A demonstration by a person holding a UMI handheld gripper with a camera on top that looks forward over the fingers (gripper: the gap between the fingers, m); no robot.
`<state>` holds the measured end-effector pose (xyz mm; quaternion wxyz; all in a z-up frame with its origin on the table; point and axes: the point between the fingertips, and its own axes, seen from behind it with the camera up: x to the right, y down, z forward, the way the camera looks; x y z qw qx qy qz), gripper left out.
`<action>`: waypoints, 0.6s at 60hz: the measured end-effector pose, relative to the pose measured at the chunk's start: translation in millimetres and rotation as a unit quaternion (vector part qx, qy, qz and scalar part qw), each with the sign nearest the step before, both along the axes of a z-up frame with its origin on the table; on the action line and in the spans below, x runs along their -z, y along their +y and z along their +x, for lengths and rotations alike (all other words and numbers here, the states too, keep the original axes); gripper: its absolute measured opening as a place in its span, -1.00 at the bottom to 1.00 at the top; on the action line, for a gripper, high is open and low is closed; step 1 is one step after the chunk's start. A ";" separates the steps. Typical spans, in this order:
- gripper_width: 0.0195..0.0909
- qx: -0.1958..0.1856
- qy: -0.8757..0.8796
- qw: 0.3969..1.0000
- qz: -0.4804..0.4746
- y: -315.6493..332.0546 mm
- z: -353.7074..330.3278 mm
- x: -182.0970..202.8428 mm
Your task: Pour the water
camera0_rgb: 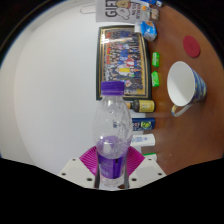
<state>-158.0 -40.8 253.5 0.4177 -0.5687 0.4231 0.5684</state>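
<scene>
The jaws (112, 170) were clamped on a purple-capped water bottle (112, 130), held upright above the surface (50, 110); the blue-and-white cup (184, 82) stood well apart beyond it, and pouring had apparently not begun.

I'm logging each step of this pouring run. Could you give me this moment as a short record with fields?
held item: clear plastic water bottle with purple cap and purple label, upright
tongs: shut on the bottle, pink pads at its lower part
pour target: white cup with blue outside, tilted, mouth facing the bottle, beyond the tongs
surface: brown wooden table
other items: framed colourful picture; red round coaster
pour status: cap on, no water flowing
</scene>
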 end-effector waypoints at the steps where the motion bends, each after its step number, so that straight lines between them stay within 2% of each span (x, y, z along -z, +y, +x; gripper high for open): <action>1: -0.63 0.000 0.013 1.000 -0.003 1.1 2.4 1.4; 11: -0.63 0.013 0.189 0.981 -0.029 12.4 31.4 15.9; 18: -0.63 0.013 0.241 0.969 -0.046 15.1 40.1 26.8; 27: -0.63 -0.001 0.261 0.964 -0.058 14.2 35.8 29.7; 36: -0.63 -0.018 0.158 0.985 -0.061 9.8 29.1 31.6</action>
